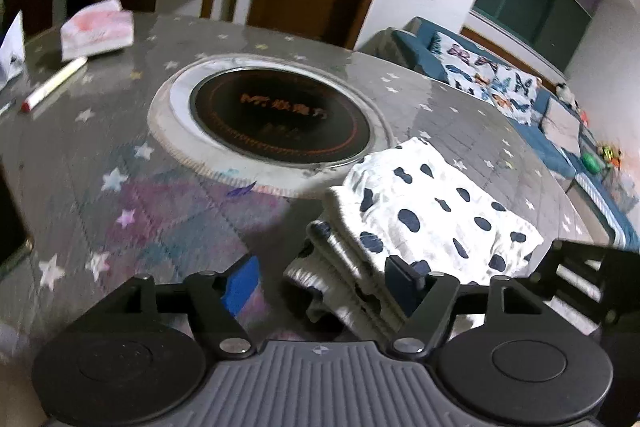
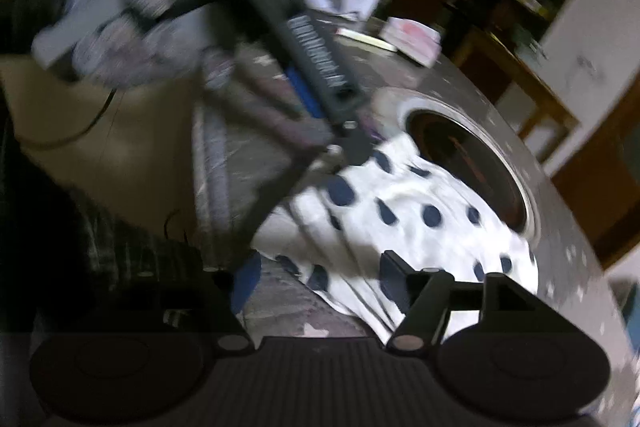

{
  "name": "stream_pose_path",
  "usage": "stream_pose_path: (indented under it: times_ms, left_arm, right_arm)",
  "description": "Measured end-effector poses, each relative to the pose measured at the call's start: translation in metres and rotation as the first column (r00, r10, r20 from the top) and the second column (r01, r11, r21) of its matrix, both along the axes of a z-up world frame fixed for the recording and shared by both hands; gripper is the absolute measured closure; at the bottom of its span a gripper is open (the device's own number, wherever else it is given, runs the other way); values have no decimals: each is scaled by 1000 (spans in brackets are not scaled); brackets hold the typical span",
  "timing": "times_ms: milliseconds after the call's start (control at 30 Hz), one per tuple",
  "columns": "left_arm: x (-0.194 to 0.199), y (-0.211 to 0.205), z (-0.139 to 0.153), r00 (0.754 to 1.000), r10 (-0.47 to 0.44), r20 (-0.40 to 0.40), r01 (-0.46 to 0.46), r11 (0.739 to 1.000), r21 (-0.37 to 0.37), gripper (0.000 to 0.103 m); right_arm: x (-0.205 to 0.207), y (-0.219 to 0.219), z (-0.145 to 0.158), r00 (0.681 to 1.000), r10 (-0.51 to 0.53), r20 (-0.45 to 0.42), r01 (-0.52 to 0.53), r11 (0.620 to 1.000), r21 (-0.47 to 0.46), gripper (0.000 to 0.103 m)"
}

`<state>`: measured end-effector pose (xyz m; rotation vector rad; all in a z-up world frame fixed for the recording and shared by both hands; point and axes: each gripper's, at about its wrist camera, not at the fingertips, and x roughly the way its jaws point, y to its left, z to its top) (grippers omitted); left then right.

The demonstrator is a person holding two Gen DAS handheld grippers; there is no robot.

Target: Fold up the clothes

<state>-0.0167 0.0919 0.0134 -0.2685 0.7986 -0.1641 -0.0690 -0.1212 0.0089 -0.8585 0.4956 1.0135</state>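
Observation:
A white garment with dark blue spots [image 1: 432,219] lies folded into a thick stack on the round table, right of the middle. My left gripper [image 1: 320,283] is open, its fingers either side of the stack's near left corner, low over the table. In the right wrist view the same garment [image 2: 404,219] lies in front of my right gripper [image 2: 316,287], which is open with its right finger over the cloth. The left gripper [image 2: 344,143] reaches in there from the upper left and meets the cloth's far edge. That view is blurred.
The round table [image 1: 120,155] has a star-patterned cover and a black induction hob [image 1: 280,115] set in its middle. A tissue pack [image 1: 96,29] and a marker pen [image 1: 54,85] lie at the far left. A blue sofa [image 1: 520,99] stands beyond the table's right edge.

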Motion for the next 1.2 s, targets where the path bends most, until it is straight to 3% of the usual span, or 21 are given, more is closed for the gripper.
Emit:
stream_pose_path:
  times_ms: [100, 267, 467, 567, 833, 1133, 1200]
  left_arm:
    - [-2, 6, -2, 999, 27, -35, -28, 998, -49, 29]
    - [-4, 9, -5, 996, 36, -76, -45, 992, -115, 29]
    - [-4, 13, -15, 986, 61, -157, -99, 963, -252, 27]
    - [-6, 16, -20, 980, 75, -183, -135, 931, -340, 26]
    - [-7, 16, -36, 953, 91, -288, -242, 801, -548, 23]
    - [-12, 19, -45, 928, 96, -359, -320, 699, -639, 21]
    - [-13, 17, -44, 932, 88, -351, -308, 700, -644, 21]
  right_arm:
    - [-6, 8, -5, 998, 48, 37, -48, 999, -23, 37]
    - [2, 15, -5, 999, 43, 18, -43, 999, -3, 44]
    - [9, 14, 1, 1000, 3, -18, -2, 998, 67, 73]
    - [15, 10, 9, 998, -38, -56, 45, 991, 129, 80]
    - [29, -2, 24, 989, -95, -115, 118, 969, 216, 84]
    - [37, -13, 33, 979, -138, -150, 175, 947, 268, 86]
    - [39, -14, 35, 977, -150, -154, 189, 941, 280, 86]
